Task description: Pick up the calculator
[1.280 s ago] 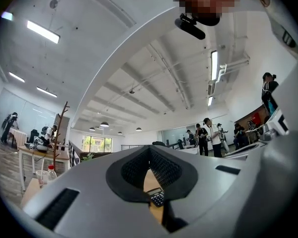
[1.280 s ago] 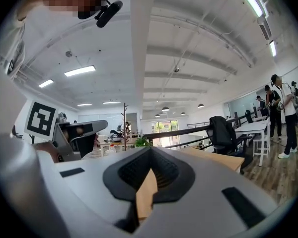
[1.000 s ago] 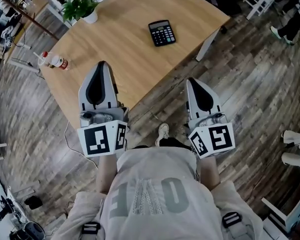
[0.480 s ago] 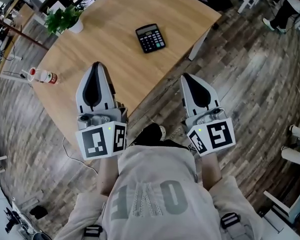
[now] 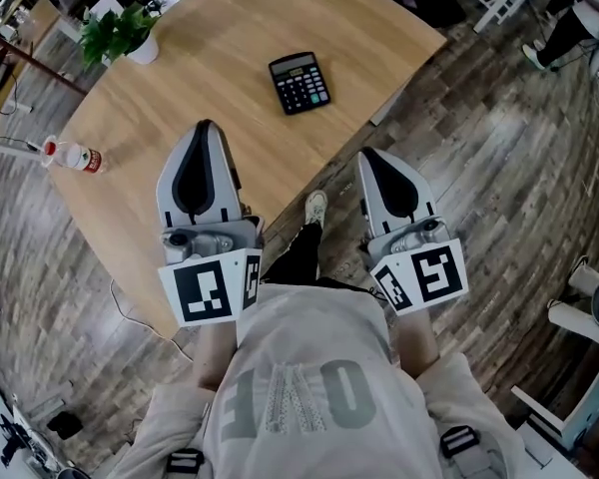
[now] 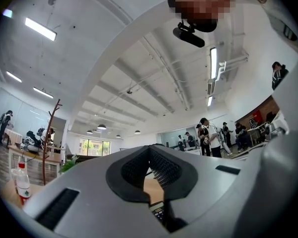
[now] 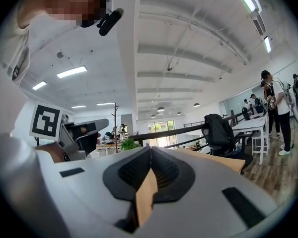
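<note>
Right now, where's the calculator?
In the head view, the calculator lies flat on the wooden table, near its right edge. The potted plant stands well away from it, at the table's far left corner.

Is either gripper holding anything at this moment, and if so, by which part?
Nothing is held. The left gripper and right gripper both have jaws together and empty; the calculator lies untouched on the table ahead of them.

Matt light-wood table (image 5: 220, 78), black plastic calculator (image 5: 299, 82), worn grey plank floor (image 5: 479, 158), clear plastic bottle (image 5: 72, 156)
</note>
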The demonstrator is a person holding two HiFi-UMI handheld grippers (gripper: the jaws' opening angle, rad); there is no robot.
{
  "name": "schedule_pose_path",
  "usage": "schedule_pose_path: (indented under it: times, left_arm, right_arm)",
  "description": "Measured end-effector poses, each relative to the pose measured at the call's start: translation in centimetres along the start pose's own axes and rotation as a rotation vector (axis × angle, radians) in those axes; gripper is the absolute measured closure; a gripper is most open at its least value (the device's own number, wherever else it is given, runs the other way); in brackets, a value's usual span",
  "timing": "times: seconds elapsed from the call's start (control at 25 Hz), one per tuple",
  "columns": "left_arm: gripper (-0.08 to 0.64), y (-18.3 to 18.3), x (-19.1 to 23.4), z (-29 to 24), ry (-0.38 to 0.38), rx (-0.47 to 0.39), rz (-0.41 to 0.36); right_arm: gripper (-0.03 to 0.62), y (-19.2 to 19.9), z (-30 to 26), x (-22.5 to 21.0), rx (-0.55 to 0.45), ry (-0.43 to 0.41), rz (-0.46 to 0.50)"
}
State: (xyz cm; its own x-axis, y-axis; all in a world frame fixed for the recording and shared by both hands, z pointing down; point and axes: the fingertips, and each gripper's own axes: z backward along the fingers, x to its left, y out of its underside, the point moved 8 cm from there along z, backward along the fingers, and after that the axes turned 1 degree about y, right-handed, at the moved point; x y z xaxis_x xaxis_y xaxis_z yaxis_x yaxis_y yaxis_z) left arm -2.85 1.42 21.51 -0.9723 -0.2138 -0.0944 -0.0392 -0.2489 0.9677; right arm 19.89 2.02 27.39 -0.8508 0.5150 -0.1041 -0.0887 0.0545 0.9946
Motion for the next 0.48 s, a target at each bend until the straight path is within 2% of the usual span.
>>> schedule_pose_path:
  times: [0.24, 0.48]
  left_arm:
    - [0.551, 1.8, 0.6, -5.0, 0.010, -0.008, 0.057]
    - [0.551, 3.5, 1.8, -9.9, -0.018, 0.013, 0.068]
  right_arm:
    - [0.574, -0.6, -4.4, -3.2, 0.014, -0.007, -0.002]
    - [0.574, -1.4, -9.8, -6.7, 0.053, -0.029, 0.014]
